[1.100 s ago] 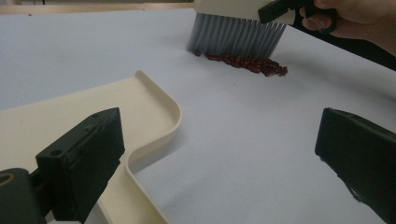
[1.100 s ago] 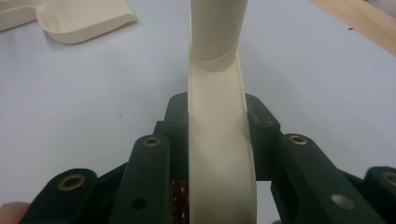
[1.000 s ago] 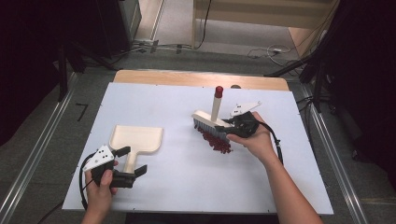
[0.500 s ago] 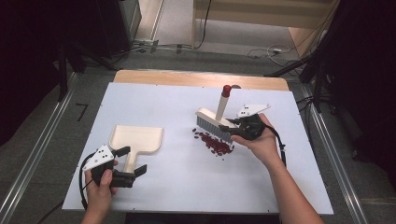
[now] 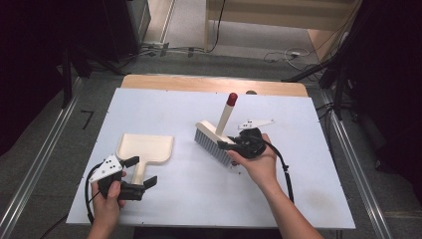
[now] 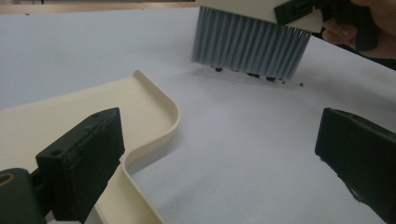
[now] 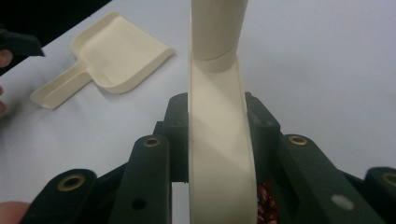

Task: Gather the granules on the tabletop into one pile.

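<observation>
The brush (image 5: 215,138) is being held by the right gripper (image 5: 234,147), whose jaws are clamping the flat cream back of it, as the right gripper view shows, with the red-capped handle slanting up and away. Its grey bristles are standing on the white table (image 5: 308,189), to the right of the dustpan (image 5: 145,149) and apart from it. Small dark red bits (image 6: 252,74) are lying right under the bristles, on the side of the brush facing the dustpan; a few more are showing red beneath the brush in the right gripper view.

The dustpan is lying flat, its open mouth turned away from the person and its handle pointing back toward the left gripper (image 5: 142,172). That gripper's jaws are standing wide apart on either side of the handle, pressing nothing.

Judging from this, the sweeping is well under way but unfinished: the bits are gathered at the brush, none are visible in the pan, and the pan is not yet held or turned to receive them.
</observation>
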A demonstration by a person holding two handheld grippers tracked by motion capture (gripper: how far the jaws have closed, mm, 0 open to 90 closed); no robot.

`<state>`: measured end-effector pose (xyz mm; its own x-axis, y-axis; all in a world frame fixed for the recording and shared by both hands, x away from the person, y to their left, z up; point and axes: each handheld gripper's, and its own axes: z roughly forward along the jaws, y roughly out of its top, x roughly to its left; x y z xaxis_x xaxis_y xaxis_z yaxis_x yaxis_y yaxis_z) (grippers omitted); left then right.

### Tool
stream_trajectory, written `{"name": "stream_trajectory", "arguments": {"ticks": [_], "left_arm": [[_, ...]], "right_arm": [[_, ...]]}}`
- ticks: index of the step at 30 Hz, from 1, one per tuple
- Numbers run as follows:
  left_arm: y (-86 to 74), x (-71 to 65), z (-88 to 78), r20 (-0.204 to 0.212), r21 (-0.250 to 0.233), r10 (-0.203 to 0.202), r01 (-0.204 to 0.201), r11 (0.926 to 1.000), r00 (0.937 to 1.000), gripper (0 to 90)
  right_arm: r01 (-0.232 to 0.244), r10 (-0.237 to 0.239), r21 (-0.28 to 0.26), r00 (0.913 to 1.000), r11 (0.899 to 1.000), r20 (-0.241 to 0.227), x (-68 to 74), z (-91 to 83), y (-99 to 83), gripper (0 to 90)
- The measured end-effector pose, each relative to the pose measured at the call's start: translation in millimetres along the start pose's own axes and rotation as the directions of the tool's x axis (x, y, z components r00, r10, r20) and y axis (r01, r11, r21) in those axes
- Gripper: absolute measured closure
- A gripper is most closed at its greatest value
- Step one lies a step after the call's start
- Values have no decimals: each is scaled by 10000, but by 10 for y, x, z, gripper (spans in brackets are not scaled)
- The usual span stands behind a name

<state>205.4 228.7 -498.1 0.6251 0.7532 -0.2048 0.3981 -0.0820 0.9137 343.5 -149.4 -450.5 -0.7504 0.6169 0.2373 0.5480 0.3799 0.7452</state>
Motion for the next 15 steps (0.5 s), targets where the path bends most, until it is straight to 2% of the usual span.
{"name": "stream_trajectory", "arguments": {"ticks": [2,5,9,12,15], "left_arm": [[-3,5,-3,28,-19,-6,6,10000,10000,16],[-7,12,-10,12,-11,-13,13,10000,10000,16],[-9,19,-11,-3,-11,-26,26,10000,10000,16],[-7,13,-6,19,2,-31,31,10000,10000,16],[-1,2,0,-3,6,2,-2,10000,10000,16]], "right_arm": [[-297,295,144,9994,9995,155,-20,59,-27,650],[-817,815,52,9960,9966,361,-86,52,-51,650],[-1112,1115,-83,9917,9938,639,-184,-15,-80,650],[-1355,1367,-251,9889,9905,580,-247,-77,-100,650],[-1248,1256,-496,9920,9909,142,-271,-169,-88,650]]}}
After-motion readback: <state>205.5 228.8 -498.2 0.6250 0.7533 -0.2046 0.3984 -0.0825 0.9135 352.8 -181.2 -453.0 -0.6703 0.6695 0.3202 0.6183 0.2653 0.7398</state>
